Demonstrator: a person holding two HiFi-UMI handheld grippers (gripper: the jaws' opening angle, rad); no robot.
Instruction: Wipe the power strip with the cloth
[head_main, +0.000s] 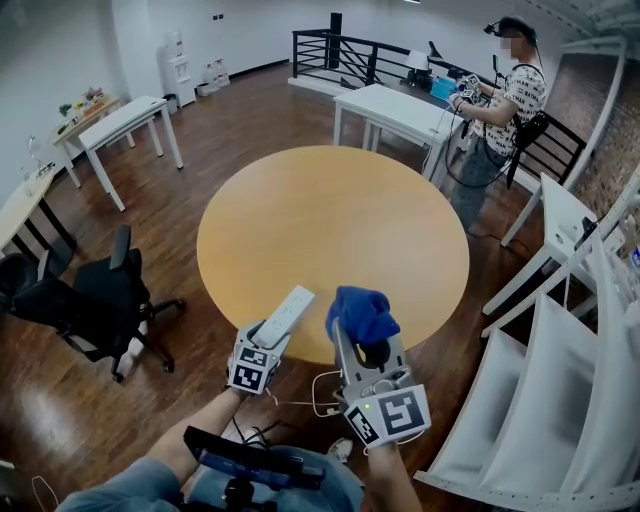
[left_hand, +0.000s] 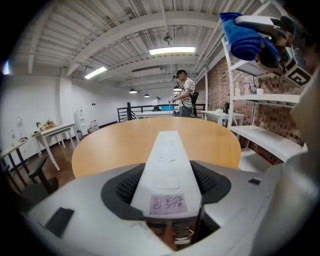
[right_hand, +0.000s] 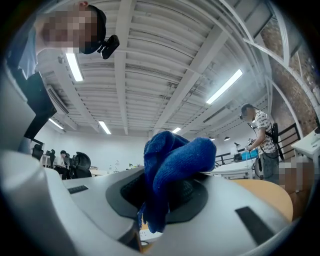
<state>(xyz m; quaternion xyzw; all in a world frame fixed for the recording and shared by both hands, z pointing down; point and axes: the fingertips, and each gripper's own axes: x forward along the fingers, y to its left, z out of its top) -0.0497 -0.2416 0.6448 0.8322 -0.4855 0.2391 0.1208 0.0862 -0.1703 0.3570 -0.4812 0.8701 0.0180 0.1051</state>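
Holding entry: one white power strip (head_main: 287, 311) is clamped at its near end by the left gripper (head_main: 266, 338), with a jaw pressed to each long side. The left gripper view shows the strip's (left_hand: 167, 160) far end reaching out over the near edge of the one round wooden table (head_main: 330, 230). Whether it touches the tabletop cannot be told. One small label with handwriting (left_hand: 168, 203) sits on the near end.

The right gripper (head_main: 364, 345) pinches one blue cloth (head_main: 362, 313). The cloth is bunched and bulges up out of the jaws, raised to the right of the strip and apart from it. The right gripper view confirms the folded cloth (right_hand: 172, 165) is wedged between both pads.

Count: two grippers, both loaded. One strip, one cloth.

Surroundings: one black office chair (head_main: 100, 290) stands left of the round table. One other person (head_main: 505, 110) stands at a white table (head_main: 390, 105) at the back.
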